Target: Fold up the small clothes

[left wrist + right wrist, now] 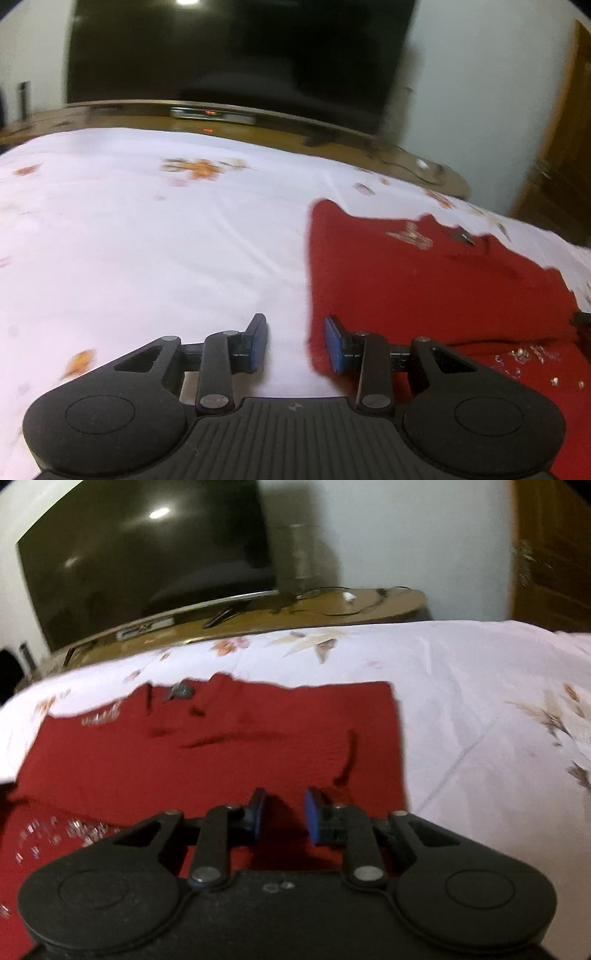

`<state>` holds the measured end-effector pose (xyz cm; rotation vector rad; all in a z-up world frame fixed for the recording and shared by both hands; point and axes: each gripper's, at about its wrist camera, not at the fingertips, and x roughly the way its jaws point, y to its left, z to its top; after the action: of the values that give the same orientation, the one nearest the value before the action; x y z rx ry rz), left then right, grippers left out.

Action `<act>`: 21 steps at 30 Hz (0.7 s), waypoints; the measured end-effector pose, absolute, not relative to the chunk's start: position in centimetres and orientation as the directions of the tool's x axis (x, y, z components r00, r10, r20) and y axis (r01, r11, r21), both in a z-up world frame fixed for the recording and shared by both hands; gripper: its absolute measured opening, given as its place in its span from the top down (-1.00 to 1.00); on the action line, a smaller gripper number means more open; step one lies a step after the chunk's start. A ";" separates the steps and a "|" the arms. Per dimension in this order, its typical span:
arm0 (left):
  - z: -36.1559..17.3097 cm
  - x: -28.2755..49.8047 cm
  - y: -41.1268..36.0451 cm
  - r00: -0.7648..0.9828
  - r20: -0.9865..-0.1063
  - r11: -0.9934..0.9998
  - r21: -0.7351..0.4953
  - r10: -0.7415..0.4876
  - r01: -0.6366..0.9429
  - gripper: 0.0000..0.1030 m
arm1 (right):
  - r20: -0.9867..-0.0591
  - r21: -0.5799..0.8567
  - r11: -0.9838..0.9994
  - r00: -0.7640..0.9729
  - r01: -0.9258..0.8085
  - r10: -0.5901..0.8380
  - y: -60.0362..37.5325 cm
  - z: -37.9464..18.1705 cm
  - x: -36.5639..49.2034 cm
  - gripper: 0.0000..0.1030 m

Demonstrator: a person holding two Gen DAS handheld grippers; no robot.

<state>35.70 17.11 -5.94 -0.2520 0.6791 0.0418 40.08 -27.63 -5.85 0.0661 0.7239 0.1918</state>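
Observation:
A small red garment point(417, 280) lies flat on a white floral bedsheet point(147, 236), with a fold across it and shiny trim near the front. My left gripper point(295, 341) is open and empty, hovering at the garment's left edge, one finger over the sheet, one over the red cloth. In the right wrist view the same garment point(207, 746) fills the left and middle. My right gripper point(284, 814) is open and empty, just above the garment near its right edge.
A dark television point(236, 48) stands on a wooden cabinet point(332, 605) behind the bed, with cables and small items on it. A wooden door point(561, 147) is at the right. The sheet point(480, 709) spreads wide to the garment's right.

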 end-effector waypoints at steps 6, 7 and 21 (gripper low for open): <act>-5.6 30.8 17.6 0.750 -0.624 0.920 -0.388 -0.219 -0.054 0.32 | -0.620 0.189 0.973 0.752 -0.130 0.221 -30.3 -4.5 37.0 0.44; -6.0 30.1 17.2 0.728 -0.641 0.914 -0.403 -0.244 -0.048 0.32 | -0.627 0.196 0.974 0.749 -0.117 0.216 -30.8 -4.6 36.5 0.44; -7.4 21.8 14.5 0.710 -0.663 0.874 -0.465 -0.237 -0.142 0.93 | -0.656 0.292 0.952 0.707 -0.088 0.266 -34.1 -5.6 32.6 0.44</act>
<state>21.82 14.50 -7.35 -0.5181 0.7882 -0.0556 32.59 -34.15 -5.61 0.2476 0.7628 0.1990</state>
